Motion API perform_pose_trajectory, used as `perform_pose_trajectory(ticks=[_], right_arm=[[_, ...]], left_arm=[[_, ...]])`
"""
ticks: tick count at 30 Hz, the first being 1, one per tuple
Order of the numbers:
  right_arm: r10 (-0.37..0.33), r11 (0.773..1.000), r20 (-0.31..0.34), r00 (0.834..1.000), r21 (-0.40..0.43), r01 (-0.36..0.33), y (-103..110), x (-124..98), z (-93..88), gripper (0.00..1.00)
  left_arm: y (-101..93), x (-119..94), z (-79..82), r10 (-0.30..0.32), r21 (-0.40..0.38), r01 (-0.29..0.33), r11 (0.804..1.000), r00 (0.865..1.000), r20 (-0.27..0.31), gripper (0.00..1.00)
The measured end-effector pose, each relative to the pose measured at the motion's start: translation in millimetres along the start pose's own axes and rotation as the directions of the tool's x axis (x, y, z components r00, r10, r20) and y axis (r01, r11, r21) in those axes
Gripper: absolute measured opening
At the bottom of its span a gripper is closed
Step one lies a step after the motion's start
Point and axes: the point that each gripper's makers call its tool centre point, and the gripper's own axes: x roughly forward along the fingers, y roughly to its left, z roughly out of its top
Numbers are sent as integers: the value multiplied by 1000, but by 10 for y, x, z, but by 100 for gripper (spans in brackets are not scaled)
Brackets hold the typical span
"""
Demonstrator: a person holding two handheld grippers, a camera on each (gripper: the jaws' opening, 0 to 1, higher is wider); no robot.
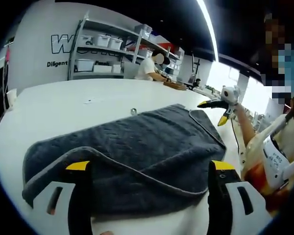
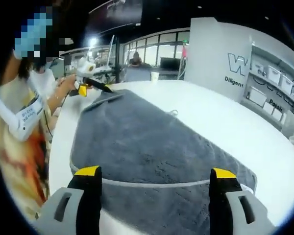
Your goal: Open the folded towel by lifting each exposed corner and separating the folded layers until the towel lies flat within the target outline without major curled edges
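A dark grey towel (image 1: 132, 147) lies folded on a white table (image 1: 63, 105), with a pale stitched edge running along its borders. In the left gripper view the left gripper (image 1: 149, 169) stands at 6 o'clock over the near edge of the towel; its two black jaws with yellow tips are spread wide and hold nothing. At 3 o'clock in this view the right gripper (image 1: 216, 111) hangs above the far corner of the towel, held by a person's hand (image 1: 238, 113); I cannot tell if its tips touch the cloth.

In the right gripper view the towel (image 2: 142, 142) stretches from 6 o'clock toward 11 o'clock. The right gripper (image 2: 157, 174) has its jaws also spread apart, over the near hem. The left gripper (image 2: 95, 85) is at the far corner, around 11 o'clock, close to the cloth.

The room is a workshop. A grey wall (image 1: 39, 44) carries big white letters, and a metal shelf (image 1: 105, 49) beside it holds white boxes. Another person (image 1: 149, 66) sits at a far table.
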Motion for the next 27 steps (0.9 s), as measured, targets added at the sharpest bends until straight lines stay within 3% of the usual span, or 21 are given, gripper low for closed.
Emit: perform_pose_trajectory(ticks=[6,11,16,22,27], right_arm=[[-53,999,-62,997,11,53,-259,-12,-125,84],[-99,995,-86,991,-6,99,-485,-46,-118,81],[-101,995,-143,985,-30,97,-694,-40,-178,62],[-57,998,-255,965,-40,48,-804,38,-356,59],[-60,998,-282,958,-39,51,-894,91,-420,54]], left_arm=[[-24,14,-9,-9,7,9,1000,1000,-8,99],[-48,0,-16,-15,17,15,1000,1000,-15,99],[-20,-12,-5,-8,14,8,1000,1000,-14,99],[-45,-27,-4,-10,28,10,1000,1000,-14,99],[-54,-25,-6,-11,33,11,999,1000,-15,99]])
